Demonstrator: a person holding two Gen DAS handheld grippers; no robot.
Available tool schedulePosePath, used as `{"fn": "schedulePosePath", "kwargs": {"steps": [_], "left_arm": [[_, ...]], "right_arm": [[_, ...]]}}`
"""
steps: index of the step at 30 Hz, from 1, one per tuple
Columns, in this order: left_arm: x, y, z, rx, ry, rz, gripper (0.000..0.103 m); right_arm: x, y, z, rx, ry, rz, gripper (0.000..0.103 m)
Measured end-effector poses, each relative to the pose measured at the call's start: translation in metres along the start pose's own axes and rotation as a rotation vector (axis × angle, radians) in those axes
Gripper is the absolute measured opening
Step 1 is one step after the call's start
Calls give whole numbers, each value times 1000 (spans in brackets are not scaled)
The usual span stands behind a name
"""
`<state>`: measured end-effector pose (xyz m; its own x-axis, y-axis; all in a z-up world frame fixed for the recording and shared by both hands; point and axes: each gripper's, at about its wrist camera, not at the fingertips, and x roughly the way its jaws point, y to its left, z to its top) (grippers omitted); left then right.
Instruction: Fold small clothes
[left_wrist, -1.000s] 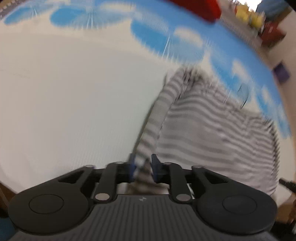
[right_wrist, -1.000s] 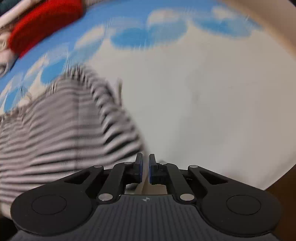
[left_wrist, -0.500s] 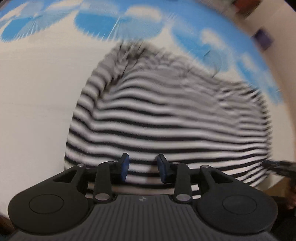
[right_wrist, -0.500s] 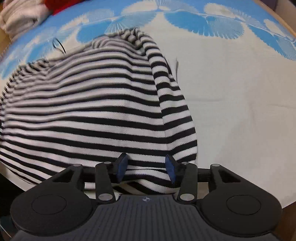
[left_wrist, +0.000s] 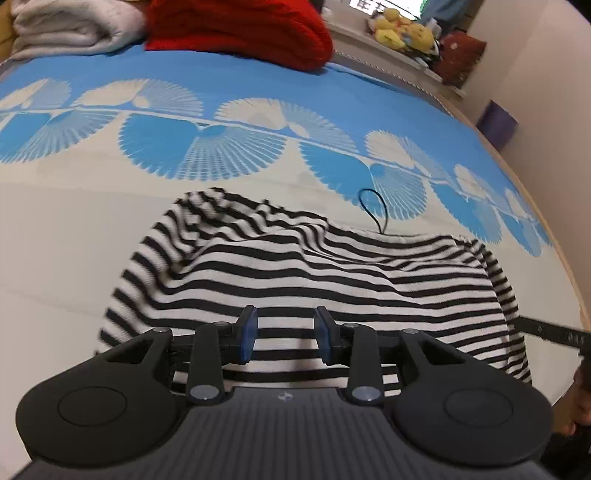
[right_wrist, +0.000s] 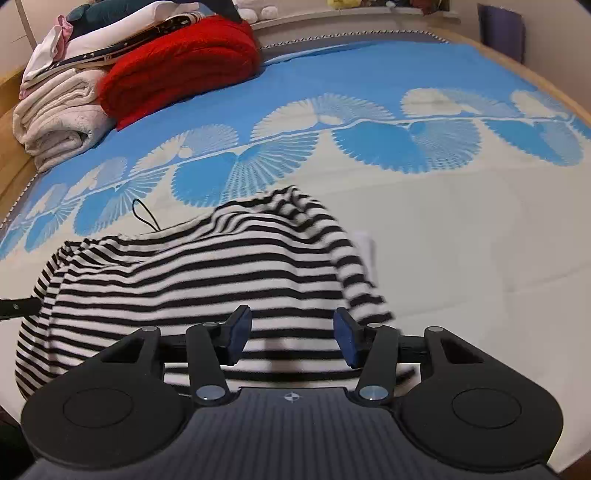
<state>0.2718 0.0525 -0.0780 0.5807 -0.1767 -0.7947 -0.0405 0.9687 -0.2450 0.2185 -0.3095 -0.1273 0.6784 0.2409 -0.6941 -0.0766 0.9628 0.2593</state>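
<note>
Both tongs, left (left_wrist: 284, 334) and right (right_wrist: 292, 339), have just opened and hang empty over a striped top (left_wrist: 314, 273) lying rumpled on the bed (left_wrist: 74, 229), a soft, limp knit best pinched at its hem corners.

striped garment (right_wrist: 192, 291): near hem hidden behind gripper body; right sleeve edge blurred | black loop (left_wrist: 373, 210): lower end hidden under garment
</note>
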Motion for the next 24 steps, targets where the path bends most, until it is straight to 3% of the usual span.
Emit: {"fn": "schedulePosePath", "kwargs": {"steps": [8,14,20,24], "left_arm": [[34,-24,8,-33,28,38,37],[68,-27,7,-61,115,119,37],[65,-25,11,-32,89,123,39],[40,-18,14,-10,15,108,46]], "right_arm": [[33,35,17,29,6,6,51],[71,53,15,-15,132,-105,52],[81,57,14,-57,151,-147,53],[60,54,18,-40,64,-155,53]]}}
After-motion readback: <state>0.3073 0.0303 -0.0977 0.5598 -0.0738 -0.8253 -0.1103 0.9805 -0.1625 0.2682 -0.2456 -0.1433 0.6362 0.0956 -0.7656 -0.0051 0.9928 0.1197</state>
